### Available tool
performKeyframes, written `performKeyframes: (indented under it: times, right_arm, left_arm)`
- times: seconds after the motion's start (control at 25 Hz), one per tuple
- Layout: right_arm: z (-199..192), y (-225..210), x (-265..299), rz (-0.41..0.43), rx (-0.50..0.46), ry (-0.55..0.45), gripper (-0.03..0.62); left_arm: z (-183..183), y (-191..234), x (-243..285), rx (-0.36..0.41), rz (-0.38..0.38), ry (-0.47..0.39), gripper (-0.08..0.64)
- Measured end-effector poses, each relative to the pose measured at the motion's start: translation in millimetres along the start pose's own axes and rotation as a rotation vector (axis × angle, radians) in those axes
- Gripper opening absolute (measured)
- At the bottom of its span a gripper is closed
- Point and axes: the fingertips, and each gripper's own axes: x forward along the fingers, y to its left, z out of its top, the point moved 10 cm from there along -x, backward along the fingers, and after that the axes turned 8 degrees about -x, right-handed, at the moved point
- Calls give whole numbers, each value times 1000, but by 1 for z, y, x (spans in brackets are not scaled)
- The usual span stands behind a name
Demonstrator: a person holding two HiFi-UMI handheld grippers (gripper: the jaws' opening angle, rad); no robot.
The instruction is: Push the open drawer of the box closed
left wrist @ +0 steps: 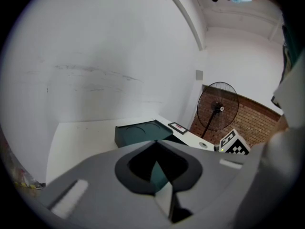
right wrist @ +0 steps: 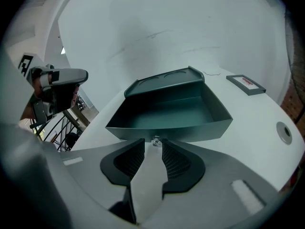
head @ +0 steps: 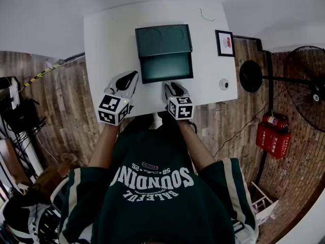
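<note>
Drawer is pulled out of box, toward me. Right gripper: jaws slightly apart, knob at the tips. Left gripper: jaws together, empty. I judge the drawer light, rigid and free-sliding (push the front panel squarely).

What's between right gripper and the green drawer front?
Only the dark green drawer's small shiny knob, at the right gripper's parted jaw tips. Right gripper view.
</note>
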Motion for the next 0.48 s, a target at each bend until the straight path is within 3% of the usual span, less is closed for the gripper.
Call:
performKeyframes:
  times: [0.48]
  right_arm:
    - [-1,-6,22,-17,37,72,71]
  left_arm:
    - [-4,14,-5,-34,38,-4,52]
